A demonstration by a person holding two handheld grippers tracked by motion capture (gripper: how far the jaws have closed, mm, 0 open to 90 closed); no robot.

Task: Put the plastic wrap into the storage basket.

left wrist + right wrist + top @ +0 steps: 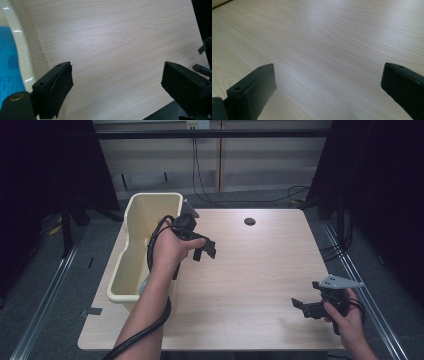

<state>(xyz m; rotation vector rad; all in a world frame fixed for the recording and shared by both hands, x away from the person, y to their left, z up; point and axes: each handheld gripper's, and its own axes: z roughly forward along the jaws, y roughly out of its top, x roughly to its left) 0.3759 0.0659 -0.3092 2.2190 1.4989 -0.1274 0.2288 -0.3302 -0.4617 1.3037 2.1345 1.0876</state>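
Observation:
My left gripper (204, 253) hovers over the left part of the wooden table (255, 265), just right of a cream plastic bin (131, 215). It is open, with nothing between its jaws. In the left gripper view its jaws (117, 75) stand wide apart over bare wood, with the bin's rim (21, 45) at the left. A blue printed package (7, 57) lies inside the bin. My right gripper (305, 293) is held near the table's front right corner, pointing left, and is open and empty. In its own view the right gripper (328, 77) spans bare tabletop.
A small dark round hole (249, 221) sits near the table's far edge. Cables trail on the floor behind the table. Metal rails run along the floor on both sides. The right gripper (203, 68) also peeks in at the right edge of the left gripper view.

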